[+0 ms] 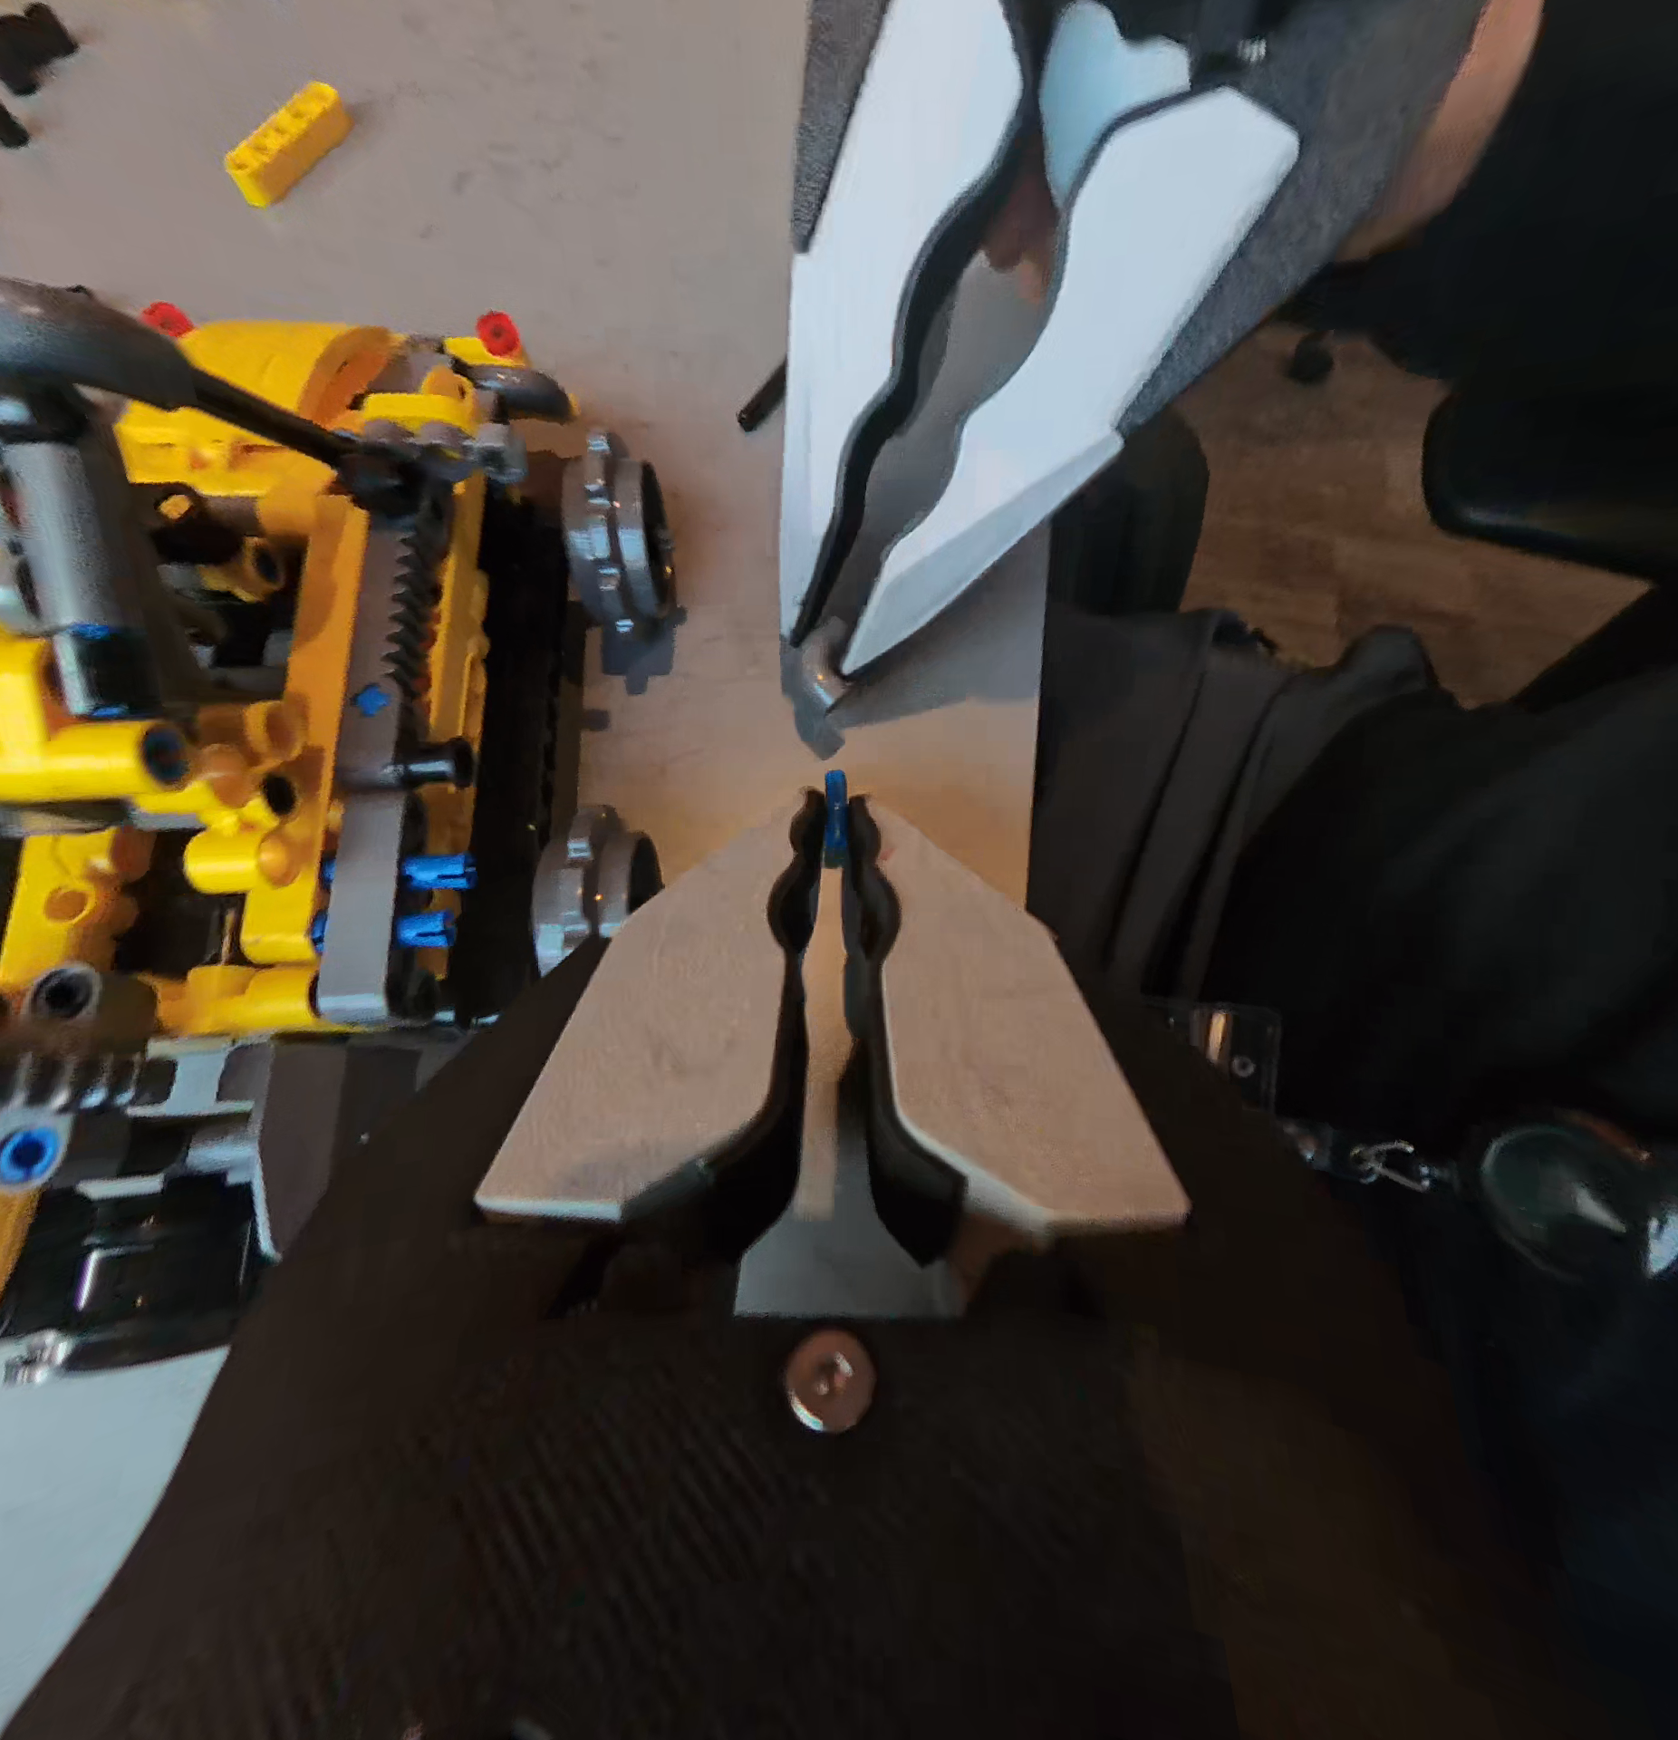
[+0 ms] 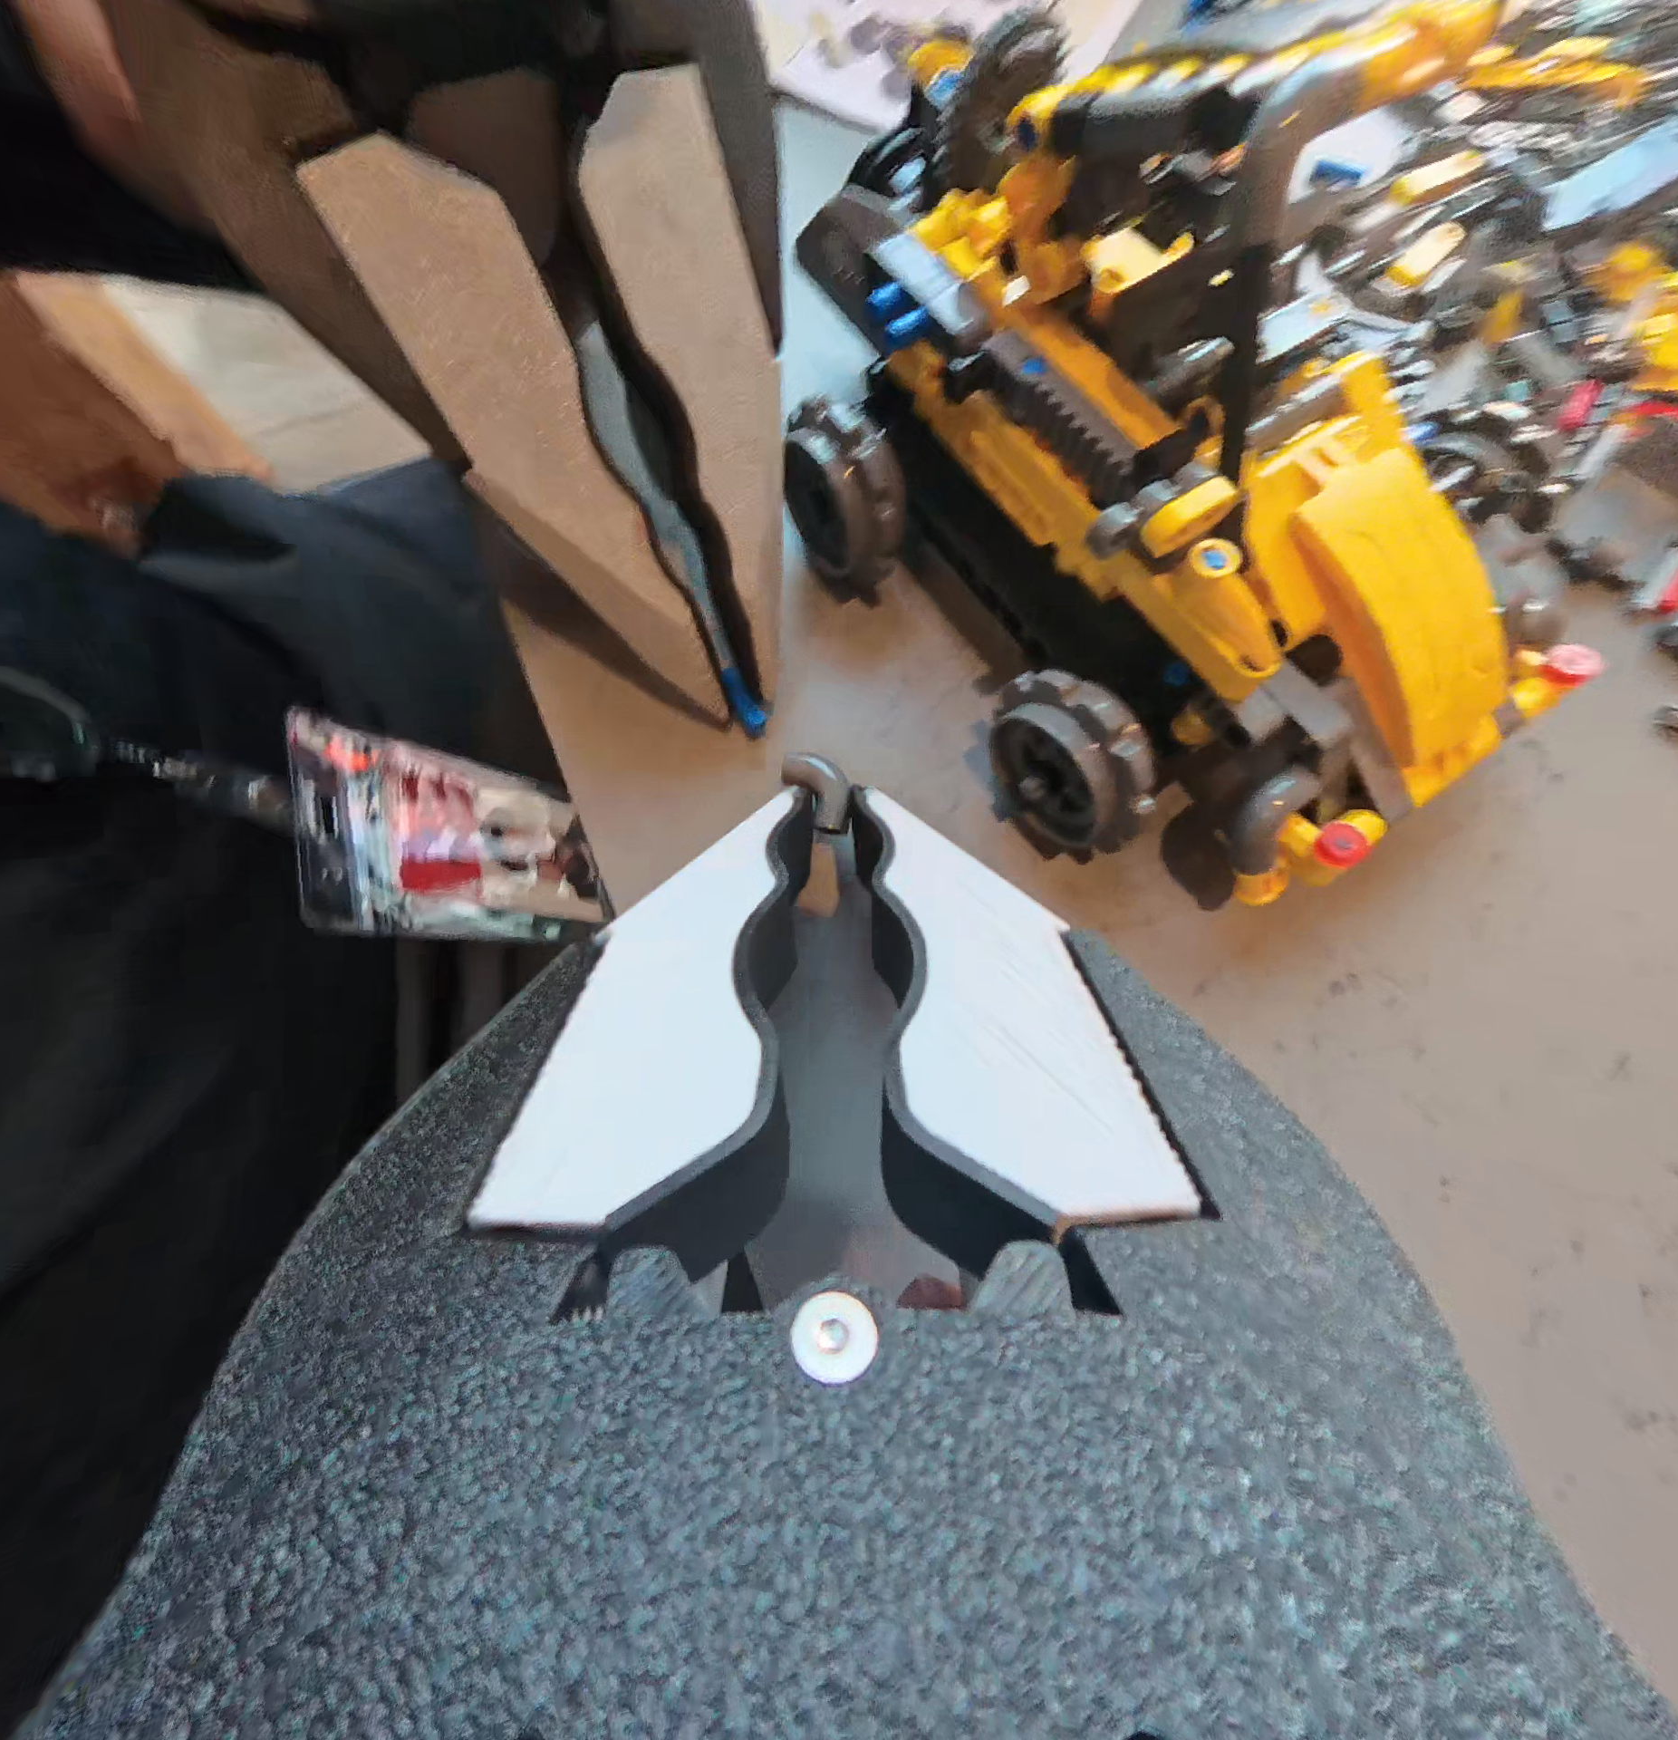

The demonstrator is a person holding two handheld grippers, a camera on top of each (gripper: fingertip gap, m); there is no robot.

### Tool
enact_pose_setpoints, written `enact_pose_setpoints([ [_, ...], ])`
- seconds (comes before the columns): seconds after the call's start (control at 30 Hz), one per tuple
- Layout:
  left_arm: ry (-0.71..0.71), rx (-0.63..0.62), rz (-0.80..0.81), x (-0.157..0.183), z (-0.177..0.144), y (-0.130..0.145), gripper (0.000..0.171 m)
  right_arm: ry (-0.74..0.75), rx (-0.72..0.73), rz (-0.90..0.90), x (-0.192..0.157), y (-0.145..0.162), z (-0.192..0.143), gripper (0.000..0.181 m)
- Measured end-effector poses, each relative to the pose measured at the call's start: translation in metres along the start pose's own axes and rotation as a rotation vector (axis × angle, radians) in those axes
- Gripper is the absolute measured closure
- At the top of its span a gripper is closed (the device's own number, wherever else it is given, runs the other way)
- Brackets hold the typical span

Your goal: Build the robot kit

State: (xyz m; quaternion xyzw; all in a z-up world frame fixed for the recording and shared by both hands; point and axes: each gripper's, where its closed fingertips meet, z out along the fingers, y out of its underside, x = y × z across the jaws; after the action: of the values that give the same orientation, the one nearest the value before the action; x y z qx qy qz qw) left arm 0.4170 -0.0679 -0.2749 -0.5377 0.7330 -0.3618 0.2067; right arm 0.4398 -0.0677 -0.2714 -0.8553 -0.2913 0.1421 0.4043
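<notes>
My left gripper [image 1: 833, 817] is shut on a small blue pin [image 1: 833, 810], which sticks out past its tips. My right gripper [image 2: 819, 800] is shut on a small grey elbow connector [image 2: 816, 780]. The two grippers meet tip to tip above the table's edge, a small gap between pin and connector. In the left wrist view the right gripper [image 1: 821, 654] comes in from above with the grey connector [image 1: 819, 701]. In the right wrist view the left gripper [image 2: 741, 697] comes in from the upper left with the blue pin [image 2: 746, 711]. A yellow and black brick-built vehicle [image 1: 280, 678] stands to the left.
The vehicle [image 2: 1193, 471] has grey wheels and a toothed rack. A loose yellow beam [image 1: 287, 143] and black parts [image 1: 16, 56] lie on the beige table [image 1: 581, 188]. Many loose parts [image 2: 1617, 282] lie behind it. A person's dark clothing [image 1: 1381, 847] and a badge [image 2: 430, 829] are beside the table edge.
</notes>
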Motion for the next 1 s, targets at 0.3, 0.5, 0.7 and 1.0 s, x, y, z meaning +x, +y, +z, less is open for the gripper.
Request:
enact_pose_setpoints([
  [0.3, 0.039, 0.179, -0.259, -0.005, -0.015, -0.019, 0.169, 0.162, 0.191, 0.093, 0.007, -0.021, -0.002, 0.174],
  [0.5, 0.074, 0.251, -0.378, -0.01, -0.021, -0.024, 0.169, 0.201, 0.235, 0.096, 0.006, -0.028, 0.001, 0.174],
  [0.7, -0.015, 0.079, -0.282, -0.009, -0.007, -0.004, 0.169, 0.253, 0.093, 0.072, 0.012, -0.008, 0.005, 0.173],
  [1.0, -0.032, -0.002, -0.223, -0.009, -0.001, 0.005, 0.169, 0.553, -0.053, -0.5, 0.012, -0.009, -0.012, 0.173],
])
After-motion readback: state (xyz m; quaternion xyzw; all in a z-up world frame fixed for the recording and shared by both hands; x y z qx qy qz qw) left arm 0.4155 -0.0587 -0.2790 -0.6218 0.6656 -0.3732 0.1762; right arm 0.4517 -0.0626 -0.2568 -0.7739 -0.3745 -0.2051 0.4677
